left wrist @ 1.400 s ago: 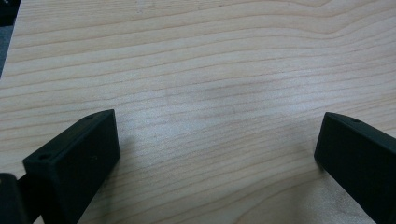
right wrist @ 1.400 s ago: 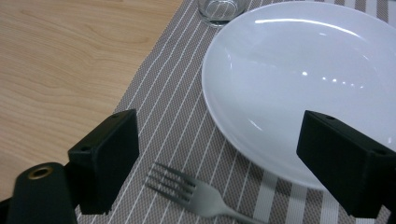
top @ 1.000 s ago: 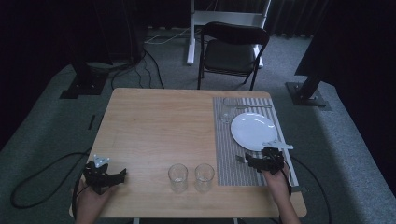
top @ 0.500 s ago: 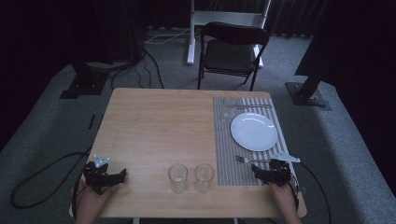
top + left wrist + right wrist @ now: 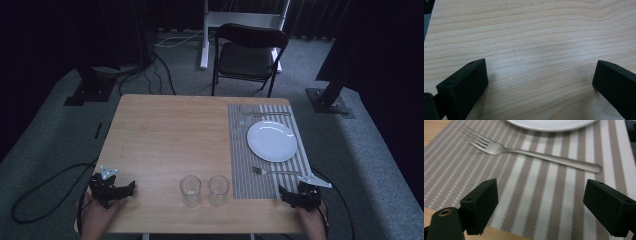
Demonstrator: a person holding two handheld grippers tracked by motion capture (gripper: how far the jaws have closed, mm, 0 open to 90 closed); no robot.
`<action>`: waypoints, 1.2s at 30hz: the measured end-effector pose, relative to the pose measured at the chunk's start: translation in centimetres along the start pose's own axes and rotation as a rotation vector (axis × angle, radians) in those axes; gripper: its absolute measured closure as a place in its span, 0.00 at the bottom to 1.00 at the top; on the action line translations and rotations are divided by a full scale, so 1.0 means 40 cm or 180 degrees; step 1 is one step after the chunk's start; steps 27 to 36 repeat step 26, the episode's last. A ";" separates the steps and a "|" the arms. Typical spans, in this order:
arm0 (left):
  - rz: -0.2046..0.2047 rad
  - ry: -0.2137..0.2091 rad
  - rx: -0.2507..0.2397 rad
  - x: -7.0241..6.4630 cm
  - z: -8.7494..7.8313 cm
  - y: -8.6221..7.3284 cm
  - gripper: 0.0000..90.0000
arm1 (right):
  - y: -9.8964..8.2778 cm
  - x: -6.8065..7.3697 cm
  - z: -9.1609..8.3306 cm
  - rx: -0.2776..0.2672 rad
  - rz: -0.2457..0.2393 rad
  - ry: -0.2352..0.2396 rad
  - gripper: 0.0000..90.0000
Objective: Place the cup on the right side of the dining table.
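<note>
Lying flat on the striped placemat (image 5: pixel 240 165) is a plain silver fork (image 5: pixel 529 152), tines fanned out toward the mat's left edge and a slim handle running off to the right, sitting just below the white plate (image 5: pixel 271 140), at about 6 o'clock from it. The right gripper (image 5: pixel 541 205) is parked at the mat's near edge, roughly 5 o'clock from the fork, jaws spread wide with nothing in them and not touching the fork. Its own camera gives a close look at the tines and the weave of the mat, stuff the high view is too far off to resolve. The high view, though, shows the whole layout: two clear glasses (image 5: pixel 190 190) side by side near the table's front edge, about 9 o'clock from the right gripper, plus the left gripper (image 5: pixel 114 190) way over at the near left corner. The left gripper's view has its jaws wide apart over bare wood table (image 5: pixel 531 37).
</note>
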State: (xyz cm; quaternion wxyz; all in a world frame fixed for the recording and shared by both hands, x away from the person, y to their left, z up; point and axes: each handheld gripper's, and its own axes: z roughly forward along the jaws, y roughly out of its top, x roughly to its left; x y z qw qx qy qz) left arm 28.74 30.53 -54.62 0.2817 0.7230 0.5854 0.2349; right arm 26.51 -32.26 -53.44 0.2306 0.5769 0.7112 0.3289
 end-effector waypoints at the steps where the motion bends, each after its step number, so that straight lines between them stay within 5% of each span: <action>1: -0.0001 0.0000 0.0000 0.000 0.000 0.000 0.00 | -0.007 -0.005 -0.002 -0.0012 0.0040 -0.0028 0.14; 14: -0.0001 -0.0001 0.0000 0.000 0.000 0.000 0.00 | -0.046 -0.053 -0.026 -0.0136 0.0329 -0.0048 0.13; 36: -0.0005 0.0006 -0.0001 -0.001 0.003 0.004 0.00 | -0.050 -0.048 -0.017 -0.0126 0.0168 -0.0089 0.13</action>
